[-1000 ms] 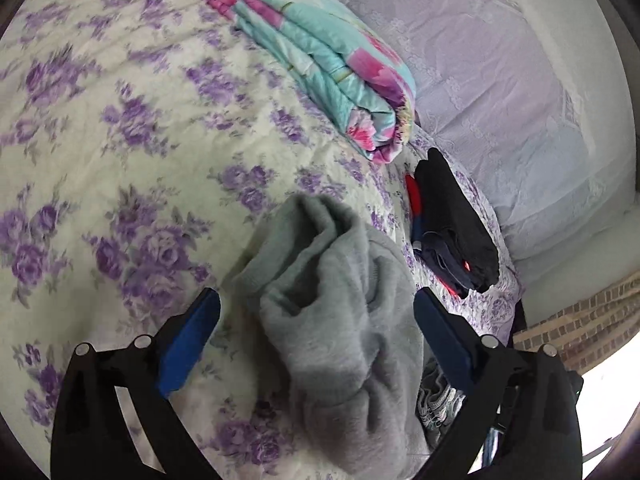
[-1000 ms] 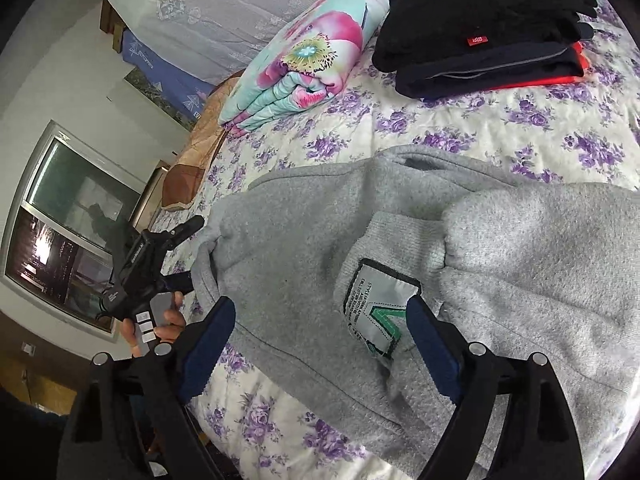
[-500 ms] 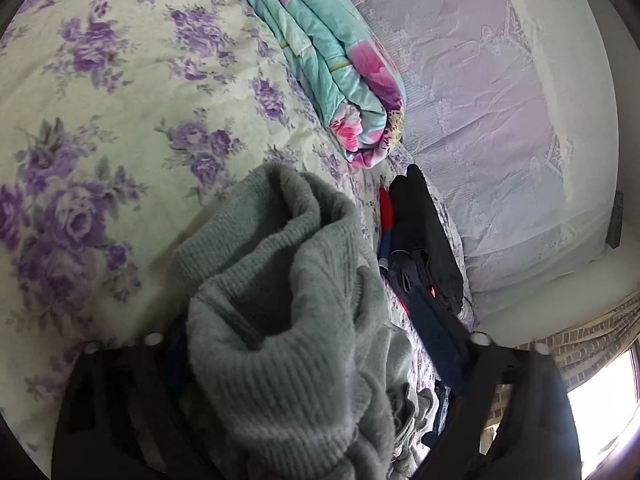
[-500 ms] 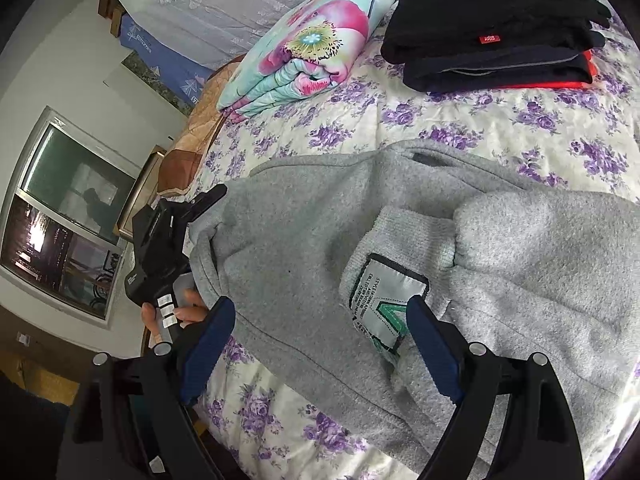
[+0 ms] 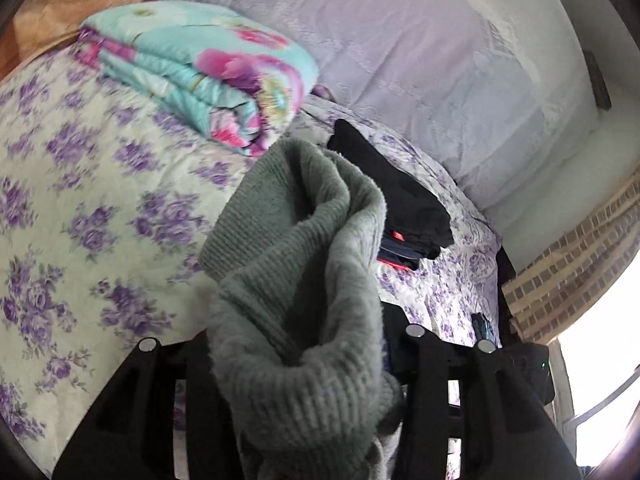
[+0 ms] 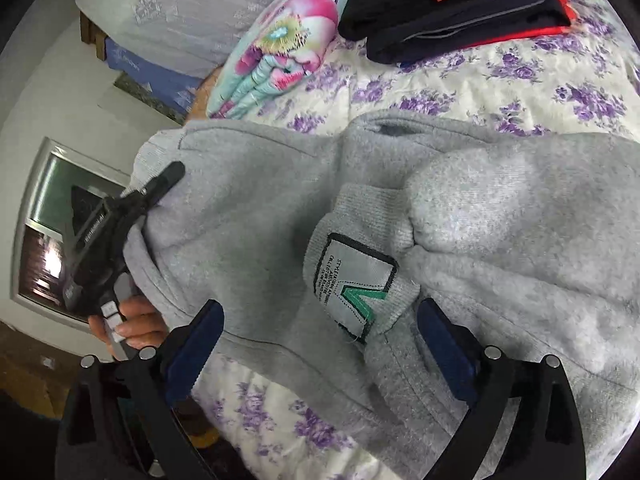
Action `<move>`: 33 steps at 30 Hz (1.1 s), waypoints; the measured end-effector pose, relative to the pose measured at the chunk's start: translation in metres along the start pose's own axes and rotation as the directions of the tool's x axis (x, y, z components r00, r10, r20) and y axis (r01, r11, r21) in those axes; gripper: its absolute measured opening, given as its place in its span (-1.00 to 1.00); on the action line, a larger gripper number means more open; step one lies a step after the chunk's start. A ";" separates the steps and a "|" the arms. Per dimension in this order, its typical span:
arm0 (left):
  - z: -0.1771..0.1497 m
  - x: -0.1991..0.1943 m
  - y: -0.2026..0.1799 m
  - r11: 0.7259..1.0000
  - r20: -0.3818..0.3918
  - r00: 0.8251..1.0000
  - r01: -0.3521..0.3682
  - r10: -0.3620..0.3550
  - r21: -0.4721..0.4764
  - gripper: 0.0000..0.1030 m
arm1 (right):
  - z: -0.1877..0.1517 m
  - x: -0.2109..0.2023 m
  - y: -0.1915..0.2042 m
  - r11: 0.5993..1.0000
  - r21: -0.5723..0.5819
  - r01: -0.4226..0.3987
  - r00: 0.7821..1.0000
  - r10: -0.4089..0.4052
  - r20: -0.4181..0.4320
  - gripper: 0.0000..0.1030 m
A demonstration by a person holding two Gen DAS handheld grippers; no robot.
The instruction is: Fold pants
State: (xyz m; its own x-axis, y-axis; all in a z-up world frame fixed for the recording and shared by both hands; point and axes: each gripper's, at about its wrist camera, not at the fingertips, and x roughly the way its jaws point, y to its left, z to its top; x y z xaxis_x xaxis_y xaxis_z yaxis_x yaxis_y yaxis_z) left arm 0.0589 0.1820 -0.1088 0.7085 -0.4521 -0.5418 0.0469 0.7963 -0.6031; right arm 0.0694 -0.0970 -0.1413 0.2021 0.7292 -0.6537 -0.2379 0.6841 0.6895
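Note:
Grey fleece pants [image 6: 260, 200] lie bunched on the flowered bedsheet [image 5: 80, 200]. My left gripper [image 5: 296, 344] holds one ribbed end of the pants [image 5: 296, 264] lifted off the bed; its jaws are closing with that cloth pinched between them, and the cloth hides the pads. In the right wrist view the left gripper [image 6: 156, 196] bites the pants' left edge, with a hand [image 6: 136, 324] on its handle. My right gripper [image 6: 316, 332] hovers over the ribbed cuff with its sewn label [image 6: 352, 280]. Its jaws are opening, and the blue pads stand wide on either side without touching the cloth.
A folded turquoise and pink quilt [image 5: 200, 80] lies at the head of the bed. A stack of folded dark clothes [image 5: 400, 192] with a red edge sits beside it. A pale lace curtain [image 5: 400, 40] hangs behind. A window [image 6: 60, 220] is at the left.
My left gripper went from wide open to pinched on the pants' ribbed end, then rose with it. In the right wrist view it moved in along the pants' left edge.

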 end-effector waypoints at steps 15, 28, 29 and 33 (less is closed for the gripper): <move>-0.150 0.119 -0.271 0.753 -0.223 0.963 0.033 0.153 0.658 -0.19 | -0.100 -0.218 -0.153 0.940 0.321 -0.118 0.898 -0.036 0.438 0.90; -0.229 0.118 -0.305 0.639 -0.282 0.931 0.072 0.232 0.766 0.64 | -0.105 -0.261 -0.185 0.940 0.285 -0.188 0.874 0.028 0.485 0.90; -0.217 0.103 -0.307 0.671 -0.289 0.937 0.088 0.194 0.736 0.64 | -0.100 -0.263 -0.181 0.943 0.268 -0.195 0.869 0.040 0.493 0.90; -0.165 0.056 -0.291 0.757 -0.176 0.974 0.007 0.143 0.654 0.80 | -0.080 -0.265 -0.150 0.953 0.151 -0.263 0.855 0.158 0.494 0.91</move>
State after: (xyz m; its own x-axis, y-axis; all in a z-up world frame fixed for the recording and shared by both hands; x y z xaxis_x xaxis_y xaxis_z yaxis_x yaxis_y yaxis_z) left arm -0.0314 -0.1411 -0.0606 0.5727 -0.3970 -0.7172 0.5008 0.8621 -0.0772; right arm -0.0247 -0.3942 -0.0963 0.6043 0.7396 -0.2964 -0.1363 0.4625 0.8761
